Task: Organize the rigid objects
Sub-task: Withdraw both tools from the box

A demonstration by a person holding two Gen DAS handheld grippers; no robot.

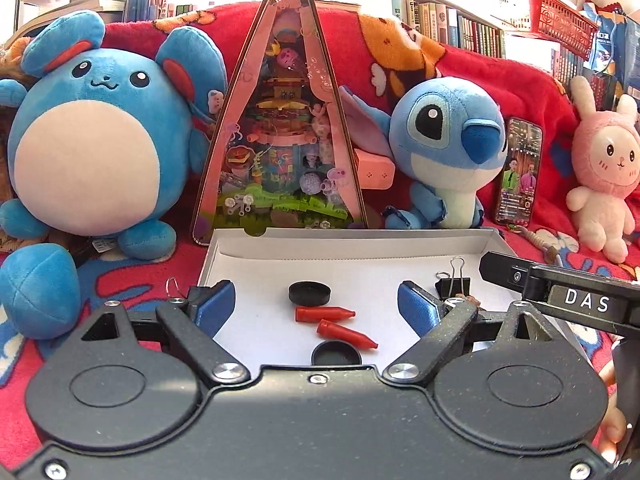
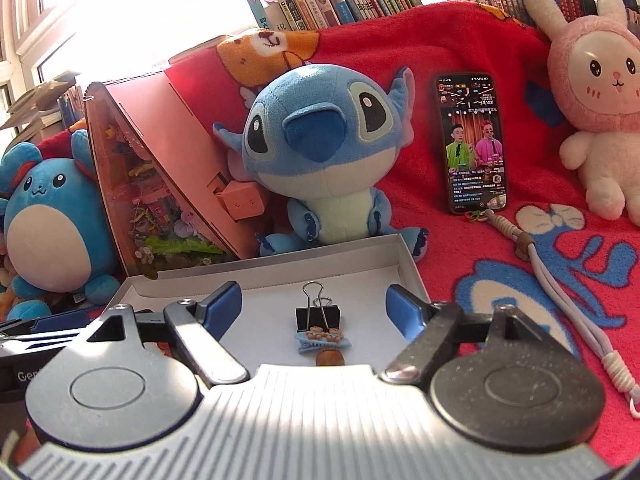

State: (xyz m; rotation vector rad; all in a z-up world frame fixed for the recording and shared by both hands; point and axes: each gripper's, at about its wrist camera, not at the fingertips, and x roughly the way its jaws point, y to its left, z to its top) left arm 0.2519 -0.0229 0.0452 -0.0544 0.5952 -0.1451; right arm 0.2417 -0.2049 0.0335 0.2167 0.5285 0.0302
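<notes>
With your left gripper (image 1: pixel 316 306) and right gripper (image 2: pixel 314 306) both spread and empty over the white box (image 1: pixel 224 256), take the binder clip (image 2: pixel 318 316) – at twelve o'clock from your right jaws – by its stiff black body – light, slippery wire loops.

Super bright daylight pouring in from the windows at the back, so the top of both views is blown out white, worst at the upper left of the right wrist view. Sun stripes fall across the right hand-held gripper (image 2: pixel 314 308) body. Colours are punchy and the middle is sharp. Heavy fisheye bend: the bookshelves (image 1: pixel 460 24) curve, and the corners go dark and soft.
</notes>
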